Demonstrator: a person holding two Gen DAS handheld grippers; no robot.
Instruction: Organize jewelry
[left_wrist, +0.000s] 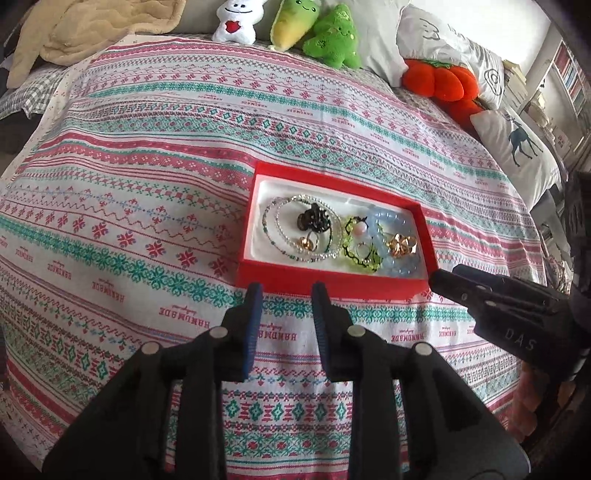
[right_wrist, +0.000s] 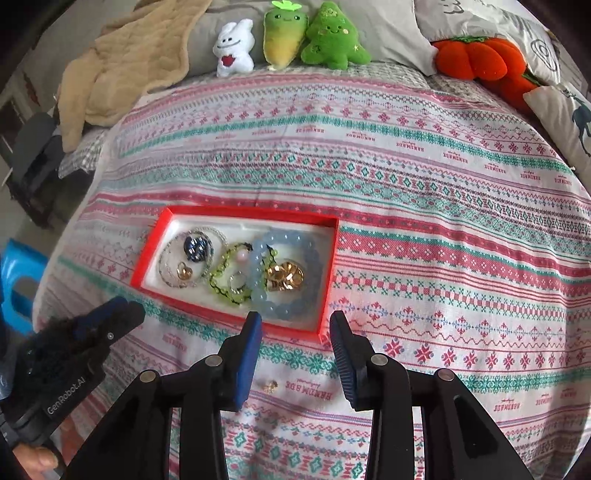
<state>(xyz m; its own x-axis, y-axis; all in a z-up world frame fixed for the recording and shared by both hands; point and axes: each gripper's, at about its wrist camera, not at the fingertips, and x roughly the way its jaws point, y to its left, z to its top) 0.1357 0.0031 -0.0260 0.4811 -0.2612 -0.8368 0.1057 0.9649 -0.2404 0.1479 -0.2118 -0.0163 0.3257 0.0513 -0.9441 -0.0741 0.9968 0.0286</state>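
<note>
- One small gold piece loose on bedspread, between right gripper fingers, outside red box.
- Both grippers empty; right wide, left gripper narrower.
- Risk: pinching soft cloth instead, or knocking piece into folds.

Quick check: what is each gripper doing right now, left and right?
Left gripper: open, holding nothing, just short of the red box.
Right gripper: open, holding nothing.
</note>
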